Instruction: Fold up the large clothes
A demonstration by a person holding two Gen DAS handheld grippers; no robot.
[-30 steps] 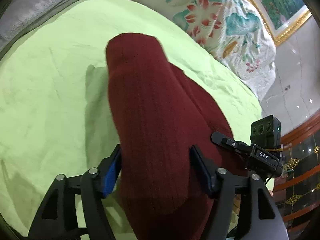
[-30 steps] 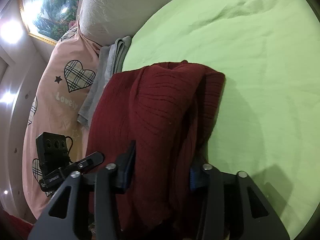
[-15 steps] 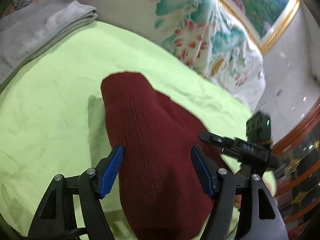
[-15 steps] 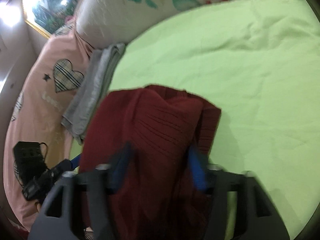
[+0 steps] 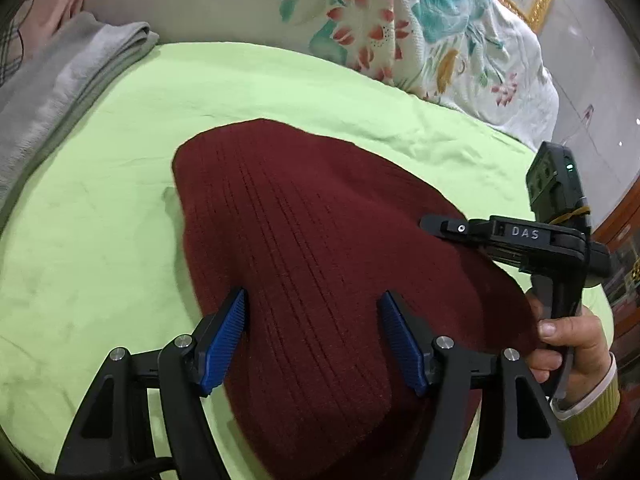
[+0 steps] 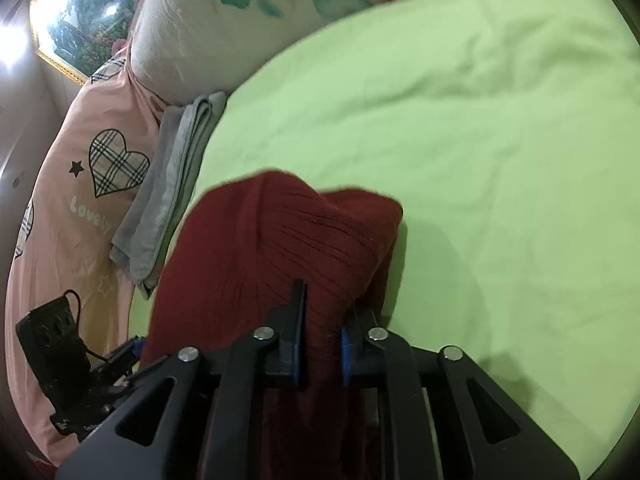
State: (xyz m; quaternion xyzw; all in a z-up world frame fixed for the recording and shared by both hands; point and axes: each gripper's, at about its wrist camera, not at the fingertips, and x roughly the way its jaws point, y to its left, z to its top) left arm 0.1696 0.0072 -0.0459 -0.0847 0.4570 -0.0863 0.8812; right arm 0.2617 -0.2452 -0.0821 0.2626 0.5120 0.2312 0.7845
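A dark red ribbed sweater (image 5: pixel 320 264) lies folded on the light green bedsheet (image 5: pixel 100 240). My left gripper (image 5: pixel 316 332) is open, its blue pads (image 5: pixel 228 332) standing wide apart over the sweater's near part. My right gripper (image 6: pixel 320 336) is shut on a bunched fold of the red sweater (image 6: pixel 288 240), with knit cloth pinched between its pads. The right gripper's body (image 5: pixel 520 236) and the hand holding it show at the sweater's right edge in the left wrist view. The left gripper's camera unit (image 6: pixel 52 332) shows at lower left in the right wrist view.
A folded grey towel (image 5: pixel 68 80) lies at the sheet's far left edge; it also shows in the right wrist view (image 6: pixel 168 192). A floral pillow (image 5: pixel 400 28) lies behind, a pink heart-print quilt (image 6: pixel 80 184) beside. The green sheet (image 6: pixel 480 160) stretches right.
My right gripper has closed onto a fold of the sweater. My left gripper stayed open and drew back slightly, and the sweater has settled flatter on the sheet.
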